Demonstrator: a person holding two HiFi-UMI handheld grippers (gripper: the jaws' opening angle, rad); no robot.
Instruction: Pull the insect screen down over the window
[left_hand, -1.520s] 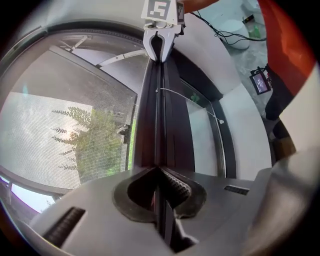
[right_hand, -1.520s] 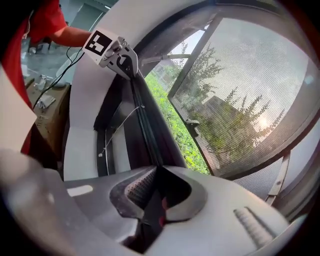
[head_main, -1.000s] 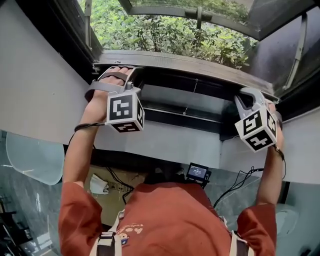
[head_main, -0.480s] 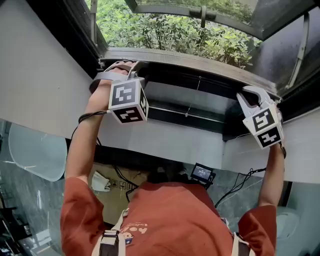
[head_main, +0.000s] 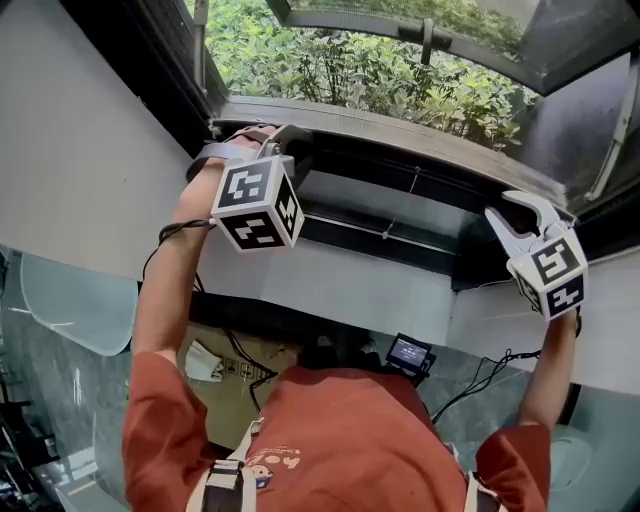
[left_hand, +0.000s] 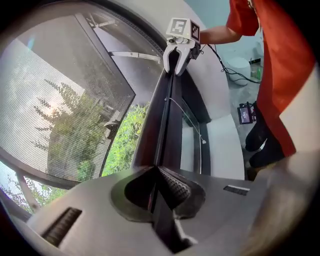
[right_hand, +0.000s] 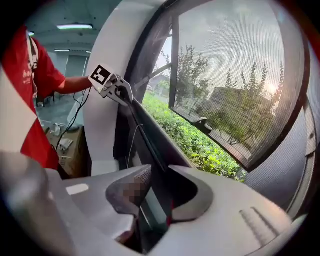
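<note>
The insect screen's dark pull bar (head_main: 400, 135) runs across the window opening, with green bushes behind it. My left gripper (head_main: 272, 138) holds the bar's left end; in the left gripper view its jaws (left_hand: 159, 187) are shut on the bar's thin edge (left_hand: 165, 125). At the bar's right end, my right gripper (head_main: 520, 212) has its jaws opening. The right gripper view shows the bar (right_hand: 145, 135) passing between those jaws (right_hand: 156, 187) with gaps on both sides. Mesh (right_hand: 235, 75) fills the pane beyond the bar.
A white wall (head_main: 90, 150) frames the window at the left, with a white sill panel (head_main: 340, 285) below it. Under the window lie a cardboard box (head_main: 215, 375), a small lit device (head_main: 410, 353) and cables (head_main: 480, 375). A metal stay arm (head_main: 615, 125) slants at the right.
My right gripper's jaws have spread apart and its hand has dropped a little lower at the bar's right end. The left gripper stays clamped on the bar.
</note>
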